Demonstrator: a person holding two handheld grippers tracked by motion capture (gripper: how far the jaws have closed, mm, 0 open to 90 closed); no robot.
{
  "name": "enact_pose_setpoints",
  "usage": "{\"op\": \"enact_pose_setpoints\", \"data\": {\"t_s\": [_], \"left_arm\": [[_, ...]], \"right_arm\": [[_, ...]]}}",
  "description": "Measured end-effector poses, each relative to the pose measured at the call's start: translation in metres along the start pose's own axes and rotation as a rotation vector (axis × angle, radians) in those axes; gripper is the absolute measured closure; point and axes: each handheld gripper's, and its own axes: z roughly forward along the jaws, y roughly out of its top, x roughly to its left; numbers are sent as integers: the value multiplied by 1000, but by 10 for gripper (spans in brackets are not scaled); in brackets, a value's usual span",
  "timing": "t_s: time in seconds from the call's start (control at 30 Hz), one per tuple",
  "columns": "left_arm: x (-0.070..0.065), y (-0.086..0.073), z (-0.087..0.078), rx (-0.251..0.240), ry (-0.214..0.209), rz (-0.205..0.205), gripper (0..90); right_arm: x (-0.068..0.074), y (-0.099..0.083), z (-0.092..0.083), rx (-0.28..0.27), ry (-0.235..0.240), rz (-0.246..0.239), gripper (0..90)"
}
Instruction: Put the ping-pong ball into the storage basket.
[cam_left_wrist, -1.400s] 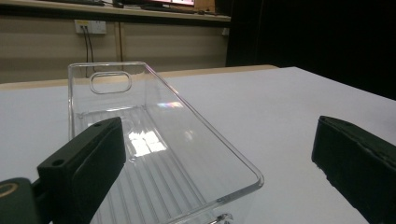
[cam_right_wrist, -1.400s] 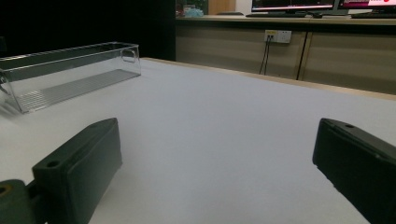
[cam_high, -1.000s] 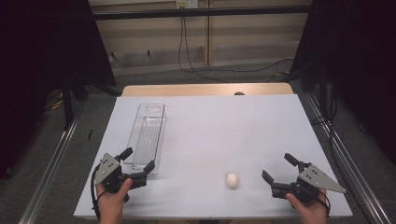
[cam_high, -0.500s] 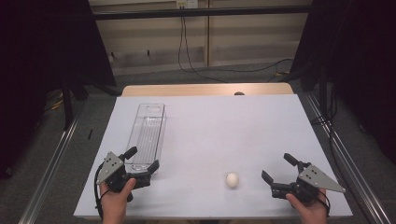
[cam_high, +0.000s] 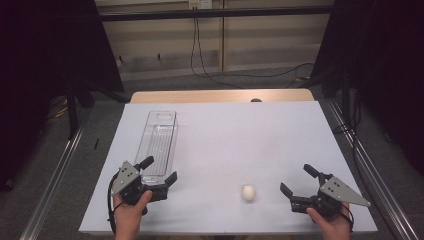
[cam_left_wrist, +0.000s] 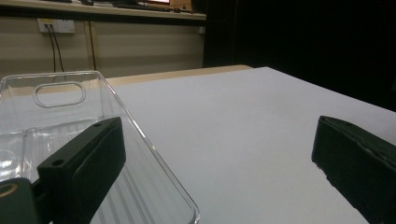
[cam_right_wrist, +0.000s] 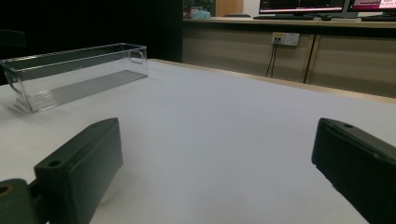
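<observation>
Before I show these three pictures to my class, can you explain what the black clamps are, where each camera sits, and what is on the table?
A person holds a hand-worked gripper in each hand: the left gripper and the right gripper. Both are open and hold nothing. One picture looks down from above the table. The other two come from cameras riding on each gripper, so its black jaws rise at the bottom. On the white table lie a clear plastic tray and a small white ball. The left gripper's jaws straddle the tray's near corner; the ball lies just left of the right gripper.

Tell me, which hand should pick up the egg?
The right one, probably. The right hand-held gripper is open and sits just beside the egg, while the left hand-held gripper is at the clear box.
</observation>
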Motion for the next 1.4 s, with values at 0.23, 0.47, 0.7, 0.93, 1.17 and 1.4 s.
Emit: {"op": "enact_pose_setpoints", "data": {"t_s": [0.23,0.47,0.7,0.93,1.17,1.4], "left_arm": [[-4,1,5,5,-13,6,30],[-9,2,10,3,-32,1,30],[-13,3,15,10,-45,9,30],[-18,3,21,19,-61,20,30],[-23,3,26,25,-69,18,30],[-27,4,30,26,-77,14,30]], "right_arm": [[0,0,0,-2,2,-1,15],[0,0,0,-4,7,-3,15],[0,0,0,-5,10,0,14],[0,0,0,-6,14,-4,14],[0,1,0,-12,18,-3,15],[0,1,0,-10,20,-2,15]]}}
